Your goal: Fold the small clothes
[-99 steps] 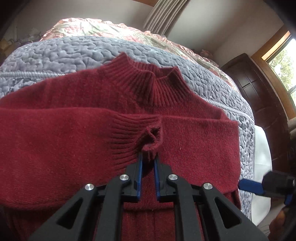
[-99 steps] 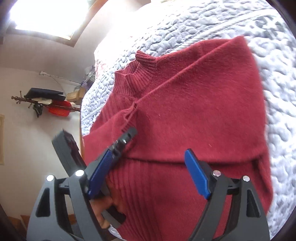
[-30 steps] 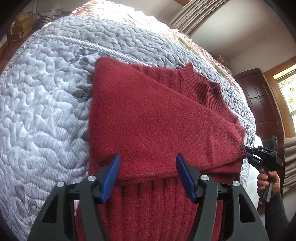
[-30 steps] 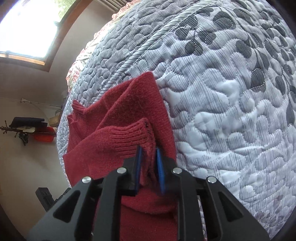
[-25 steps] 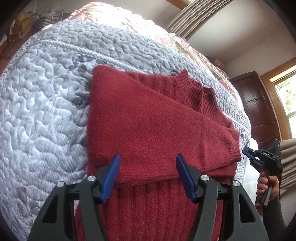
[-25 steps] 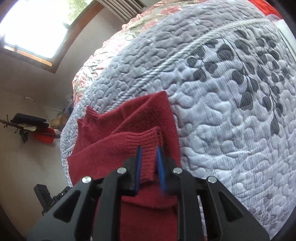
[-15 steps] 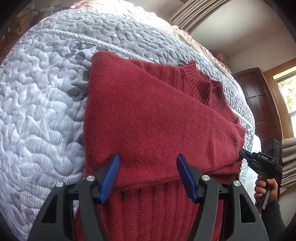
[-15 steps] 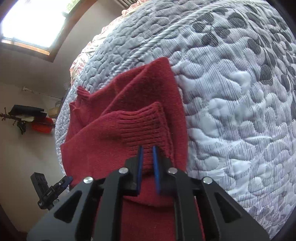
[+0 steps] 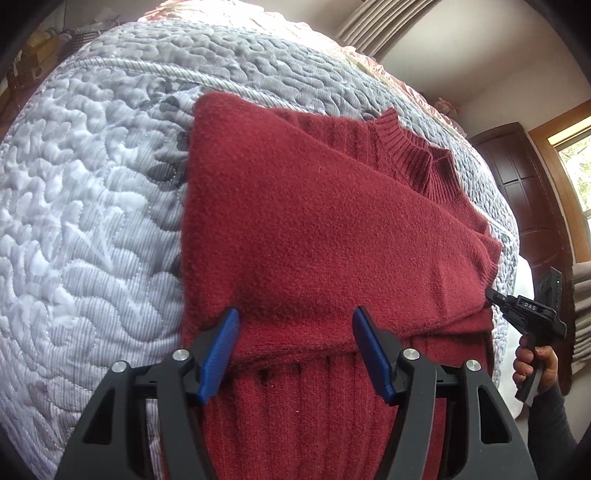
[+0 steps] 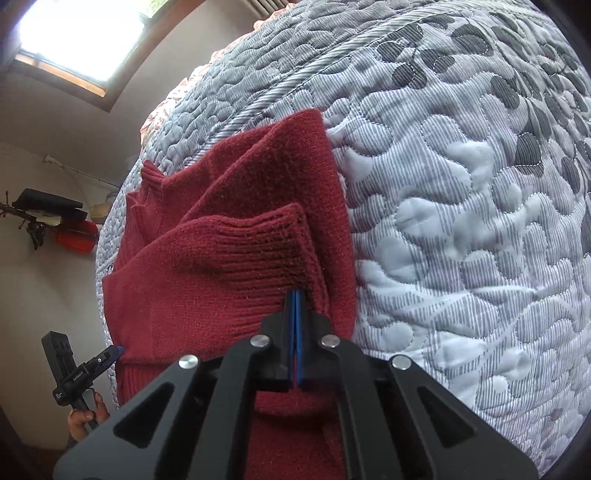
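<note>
- Left gripper (image 9: pixel 295 347): jaws spread wide, grasping nothing. They hover over the near part of the red sweater (image 9: pixel 332 240), just above the lower edge of the folded-over sleeve (image 9: pixel 351 229).
- Right gripper (image 10: pixel 294 306): jaws pressed flat together, blue pads meeting with no visible gap. The tips sit at the base of the ribbed cuff (image 10: pixel 258 240); whether a thin layer of knit remains pinched between them cannot be told.
- Change: half a second ago a slim gap showed between the right jaws with cuff knit in it; that gap is now gone. A second ago the cuff stood bunched and raised; it now lies flatter across the sweater body. Judgement: the sleeve has been laid down and the right jaws are finishing or leaving that hold.
- Sweater position: it lies on the grey quilted bed cover (image 9: pixel 92 221), with its ribbed lower body nearest the left gripper, the folded sleeve crossing the chest, and the collar (image 9: pixel 413 155) at the far end.
- Task meaning: both sleeves appear folded inward, so the sleeve stage looks complete. The probable next step is a lengthwise fold, hem towards collar; the left jaws are already placed near the hem side.
- Far field: a curtain (image 9: pixel 373 18) and a dark wooden door (image 9: pixel 517 173) stand beyond the bed.
</note>
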